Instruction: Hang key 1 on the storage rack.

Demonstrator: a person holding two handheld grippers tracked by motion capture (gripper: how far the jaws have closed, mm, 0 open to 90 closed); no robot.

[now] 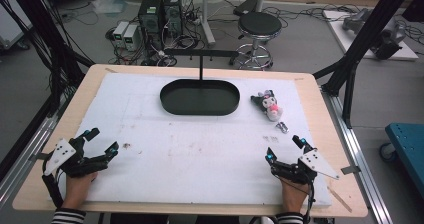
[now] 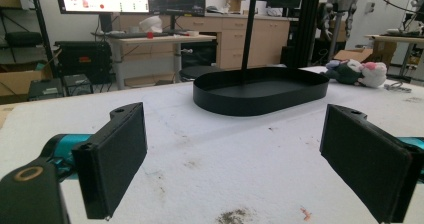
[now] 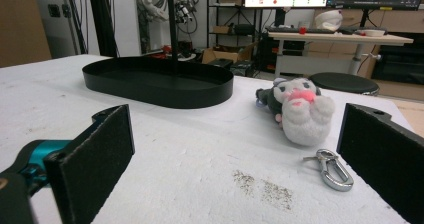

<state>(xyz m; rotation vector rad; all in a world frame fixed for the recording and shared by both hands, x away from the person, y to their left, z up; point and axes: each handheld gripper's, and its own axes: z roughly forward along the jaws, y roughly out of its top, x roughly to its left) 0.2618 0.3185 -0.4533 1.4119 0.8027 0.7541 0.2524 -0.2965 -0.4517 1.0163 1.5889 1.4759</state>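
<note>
1. Grippers first, along the near edge of the worktop [image 1: 190, 154]: left gripper [image 1: 104, 139] by the near left corner, right gripper [image 1: 284, 148] by the near right corner. Both spread wide and holding nothing, with flat matte black pads facing each other over bare white surface.
2. Just ahead of the right gripper, dark grit [image 3: 262, 186] scattered on the fuzzy, faintly stained white covering. Likely to smear onto the pads or the toy if dragged through.
3. Next out, small metal clasp [image 3: 332, 170]: shiny, smooth, oval, lying flat just beside the toy, toward the right edge. Hard to pinch off a soft surface and apt to slip from flat pads. Apt also to dangle and snag on a rim if lifted along with the toy.
4. Plush toy [image 3: 302, 111]: soft, fuzzy and rounded, pale grey with a pink patch and a darker part behind. Lying on its side toward the far right corner, well apart from both grippers. Squashy, so apt to roll or squeeze out of an off-centre grip.
5. Farthest, tray [image 1: 167, 104]: black, oval, matte and empty, with a low upright wall, centred by the far edge. Thin black post [image 1: 201, 66] rising at its far side. Wall easily knocked by a low carry, post by a long reach.
</note>
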